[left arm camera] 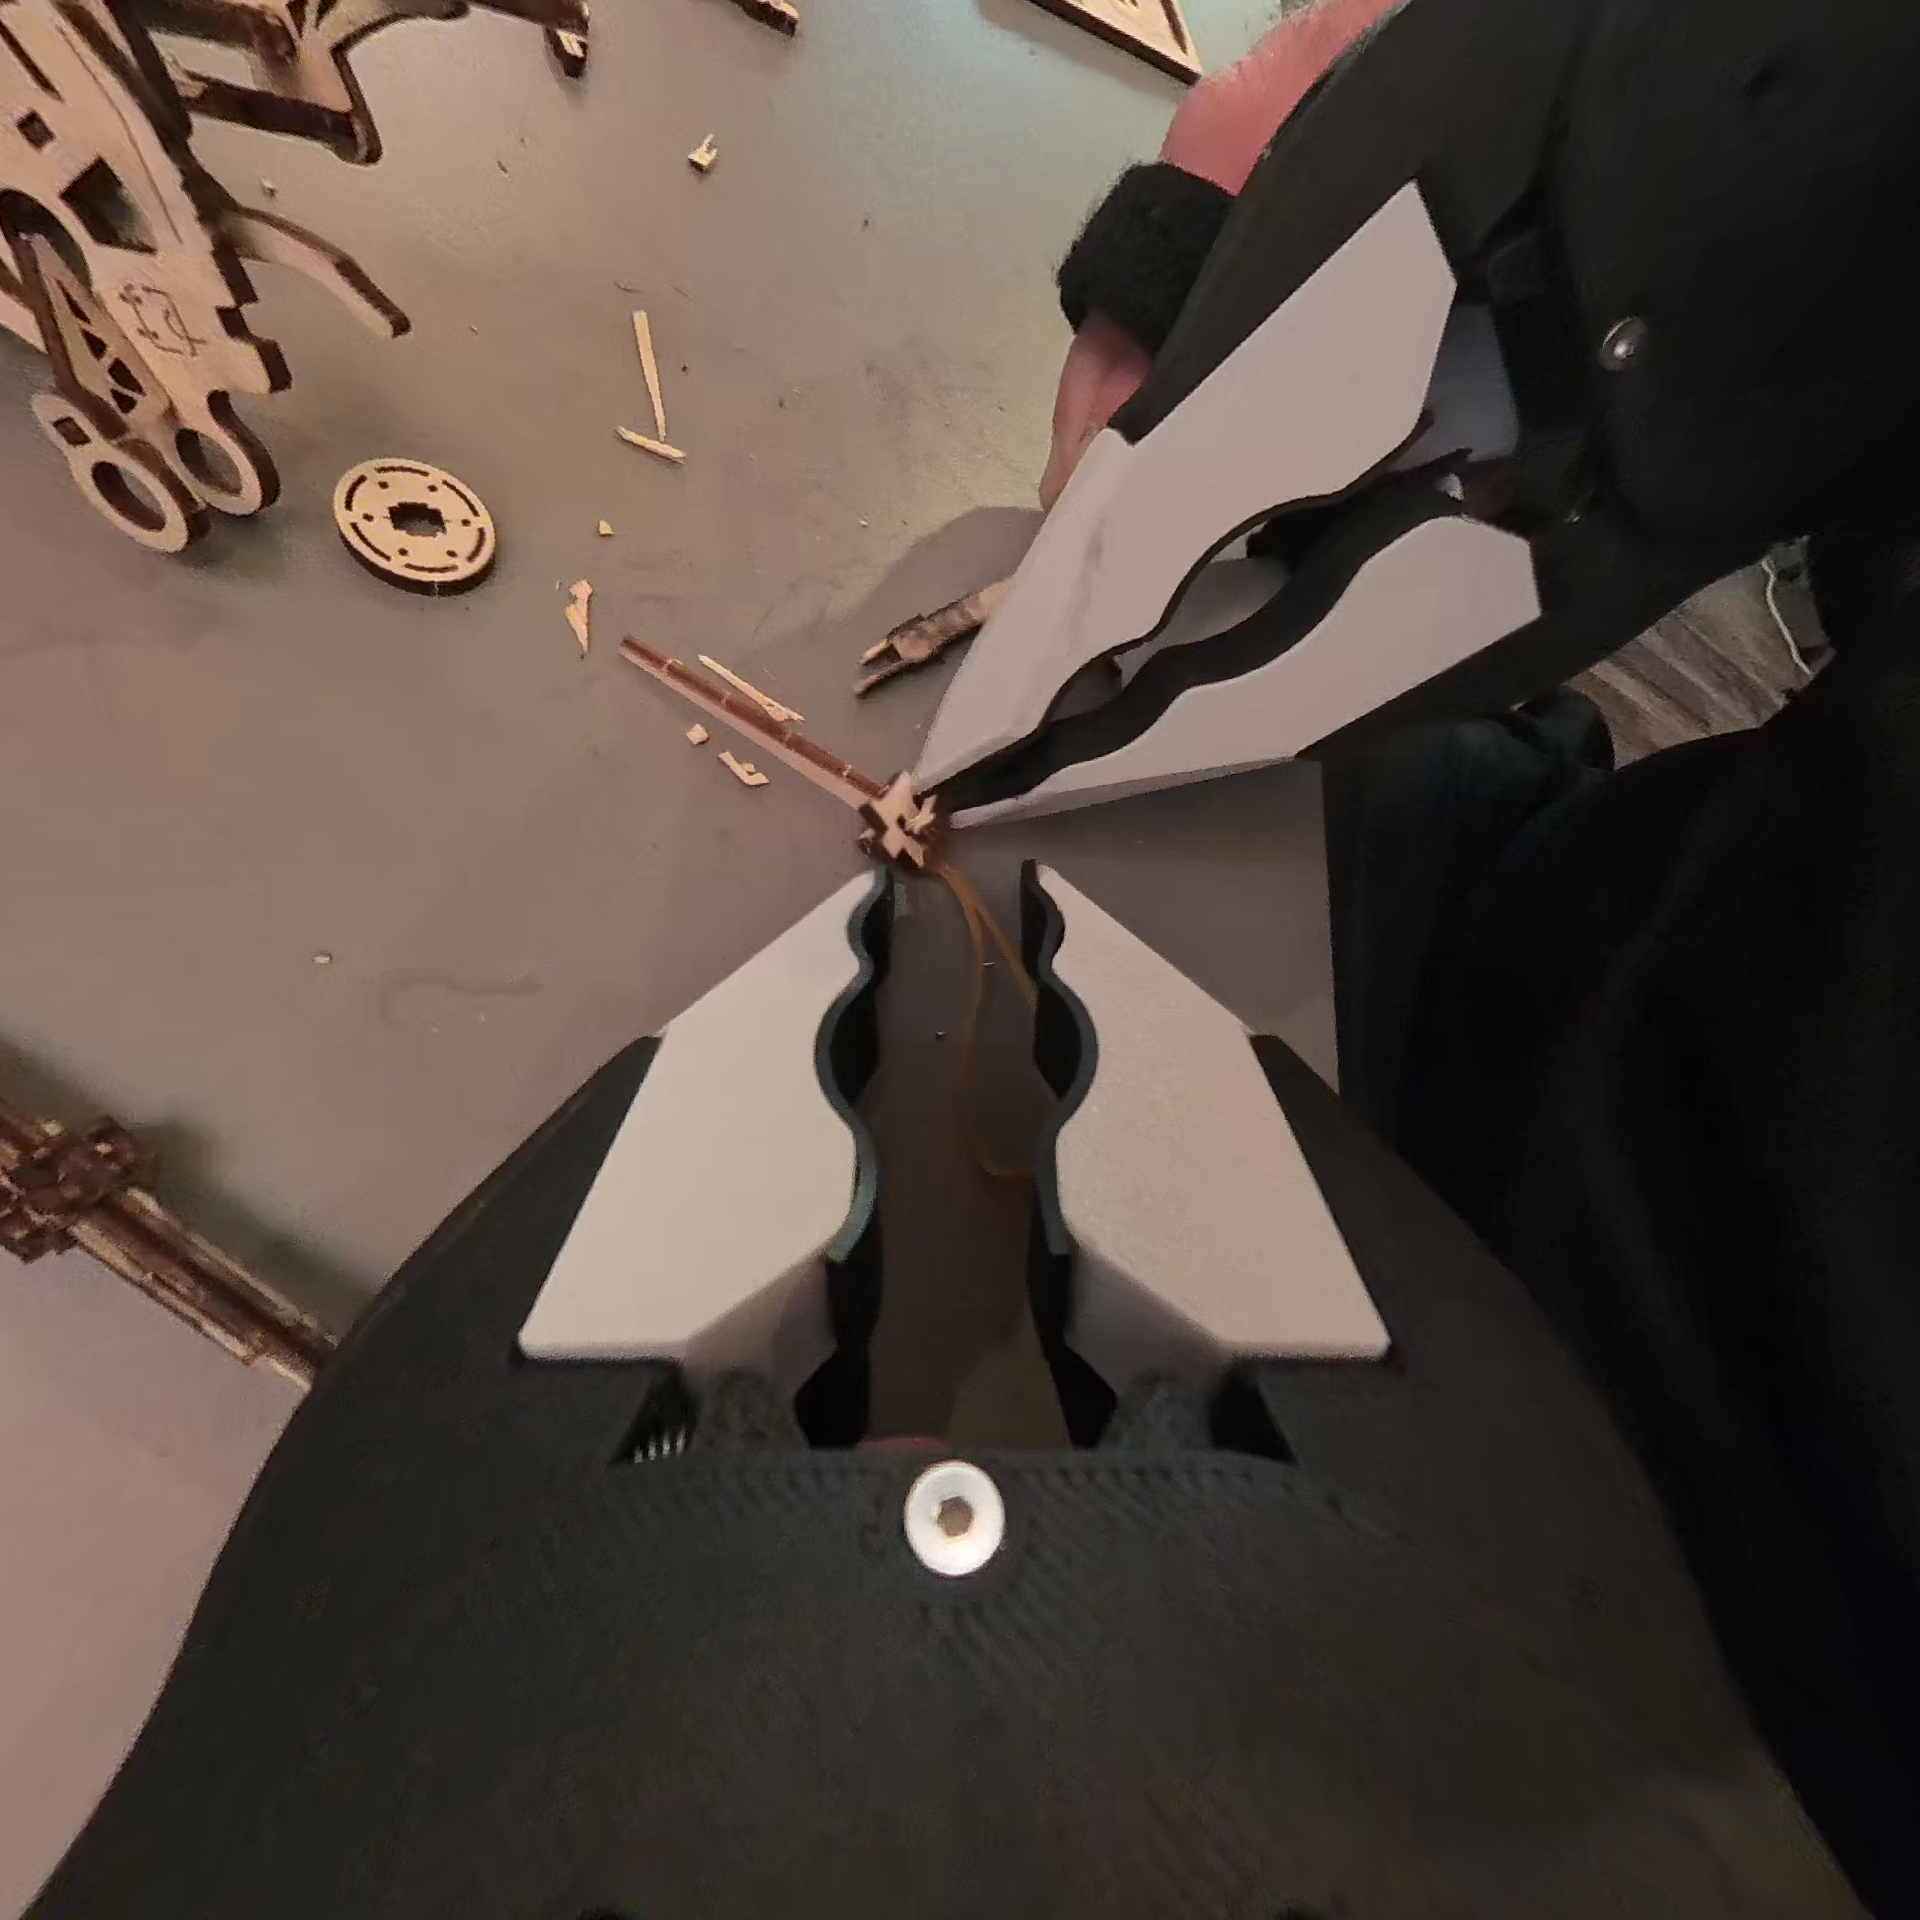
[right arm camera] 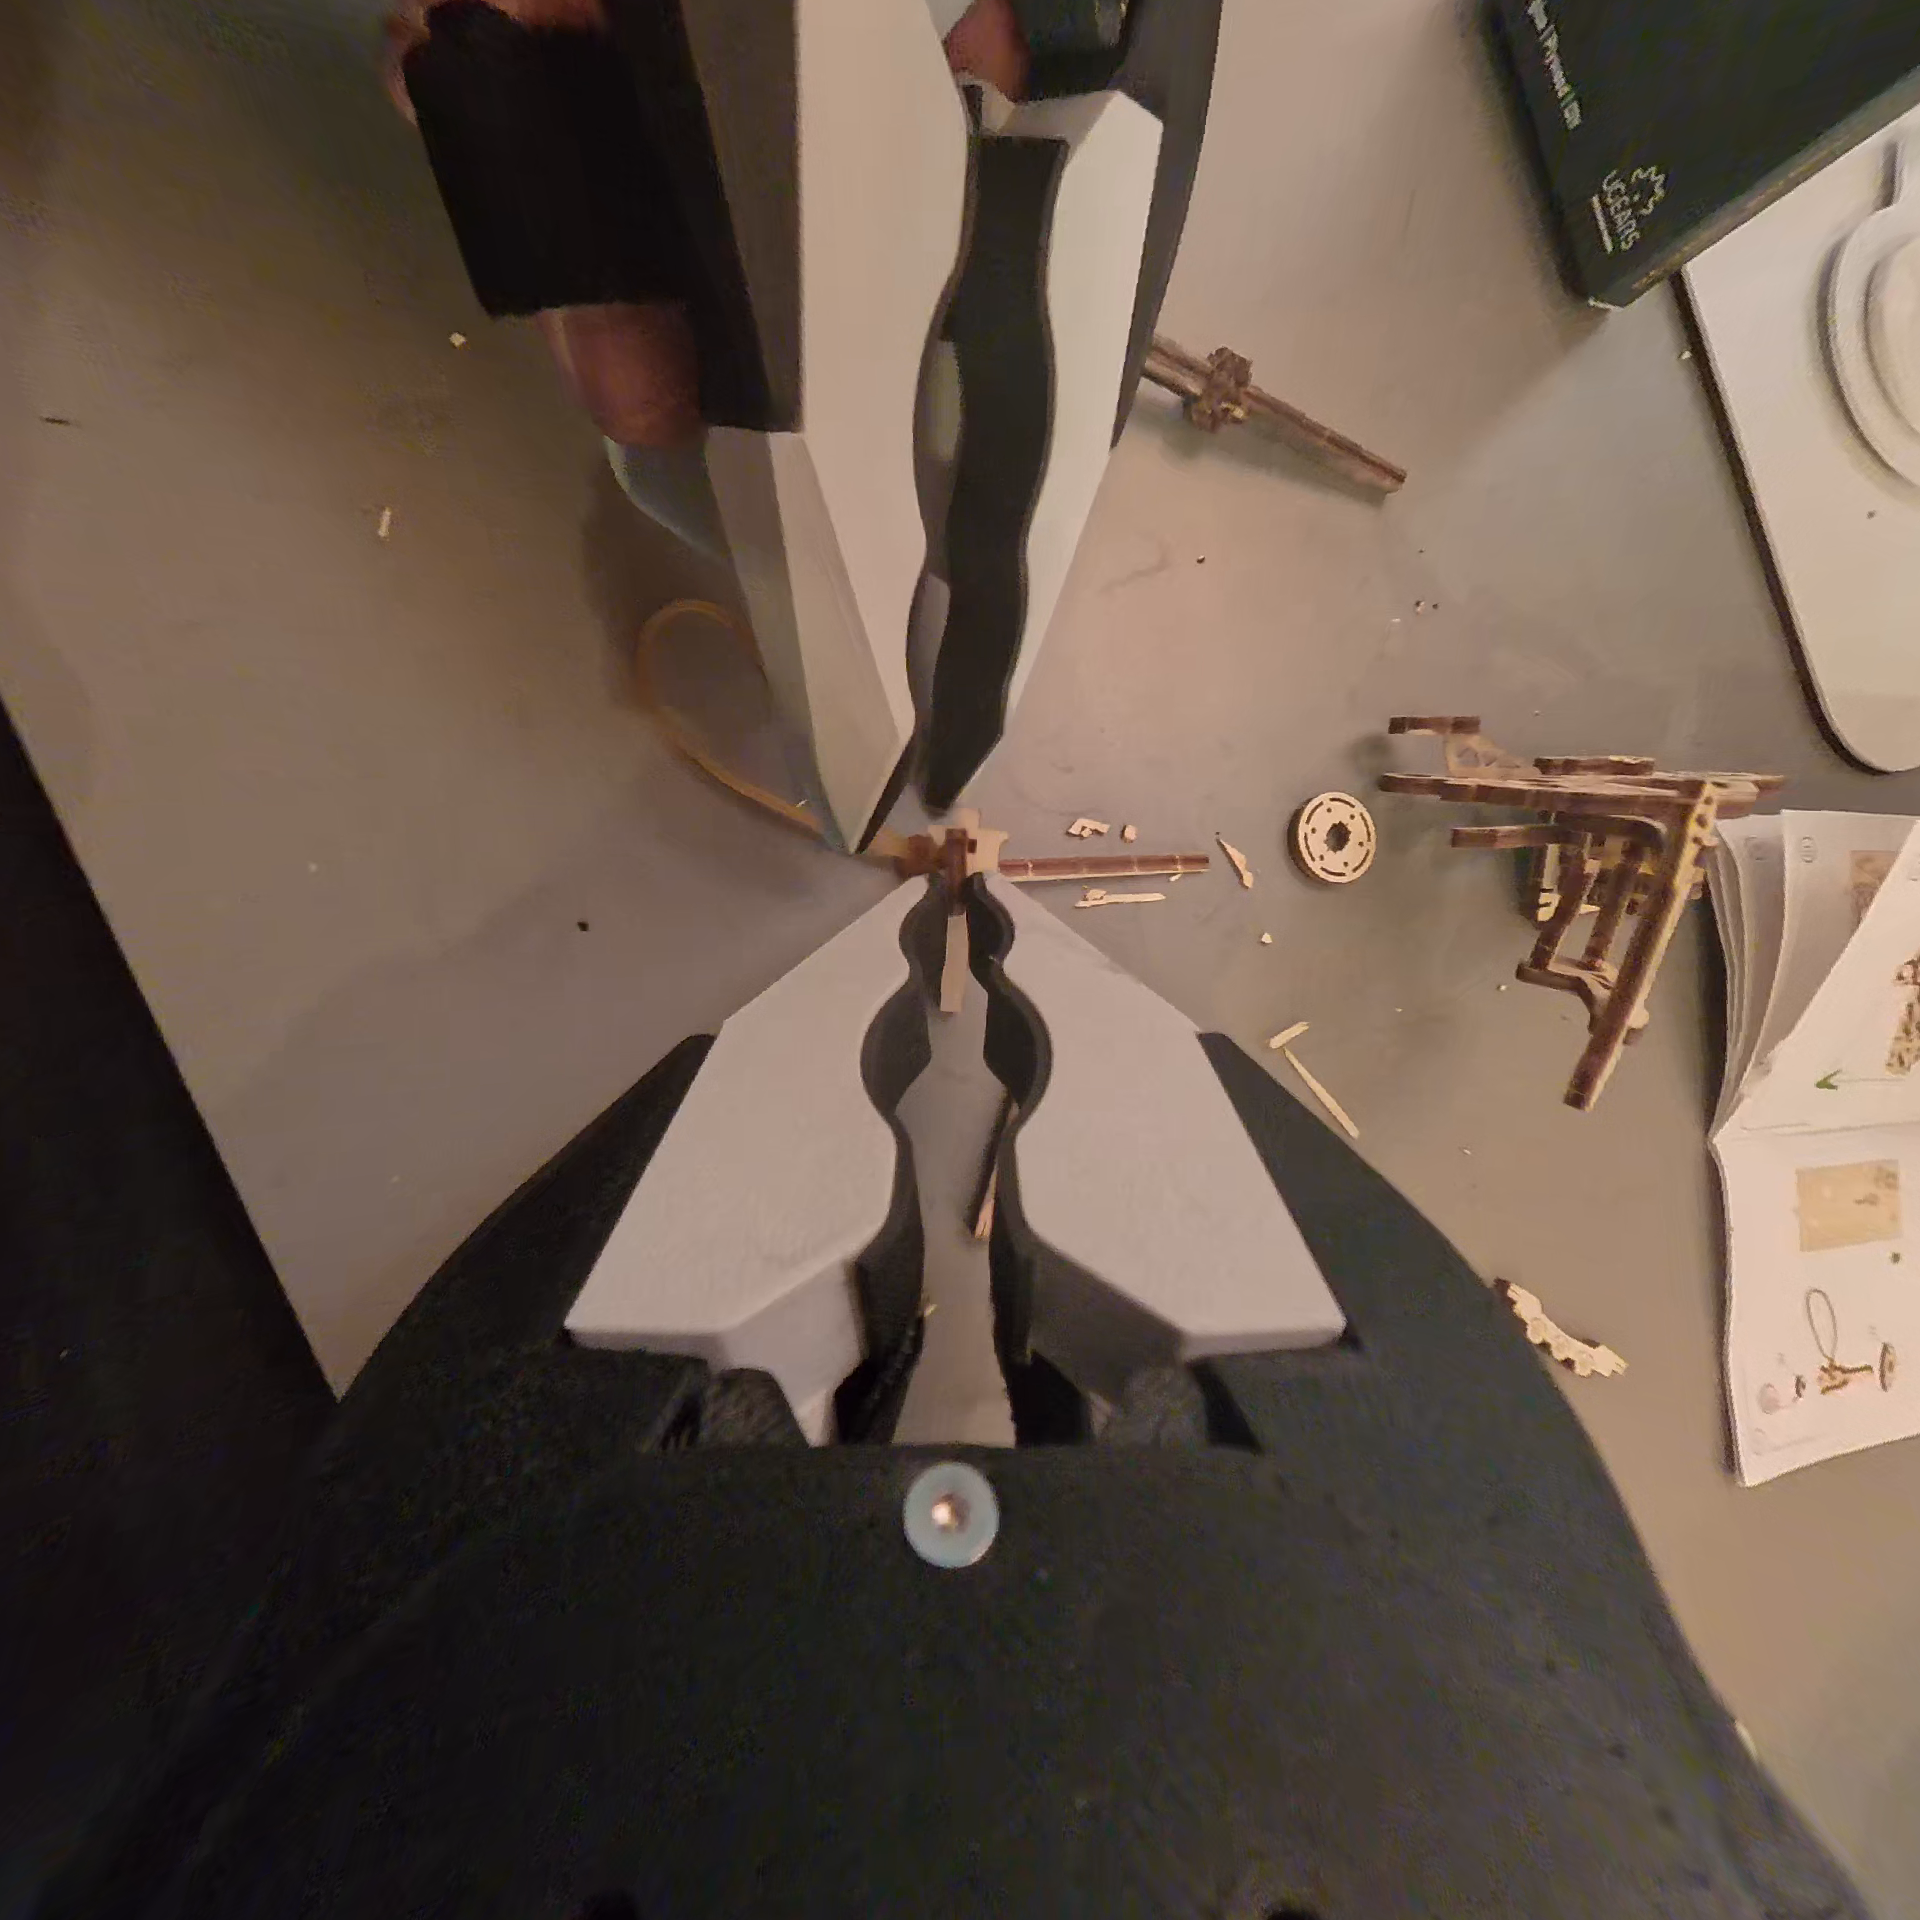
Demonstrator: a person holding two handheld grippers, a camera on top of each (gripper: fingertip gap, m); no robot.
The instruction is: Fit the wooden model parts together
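My right gripper point(right arm camera: 951, 899) is shut on a small cross-shaped wooden hub point(right arm camera: 951, 847). A thin wooden axle point(right arm camera: 1101, 864) runs from the hub, low over the grey table. In the left wrist view the right gripper point(left arm camera: 935, 805) comes in from the upper right, pinching the hub point(left arm camera: 899, 826) at its tips. My left gripper point(left arm camera: 956, 881) is open, tips just short of the hub. A tan rubber band point(left arm camera: 1003, 966) runs from the hub down between its fingers. The right wrist view shows the left gripper point(right arm camera: 899, 821) from above, with the band's loop point(right arm camera: 675, 665) beside it.
A wooden disc point(right arm camera: 1335, 840) and a half-built wooden model point(right arm camera: 1600, 873) lie to the right, with an open instruction booklet point(right arm camera: 1829, 1143) beyond. A geared axle point(right arm camera: 1247, 400), a dark box point(right arm camera: 1683, 135) and a white board point(right arm camera: 1787, 520) sit farther back. Wood splinters are scattered about. Left and right tips are no more than a few centimetres apart.
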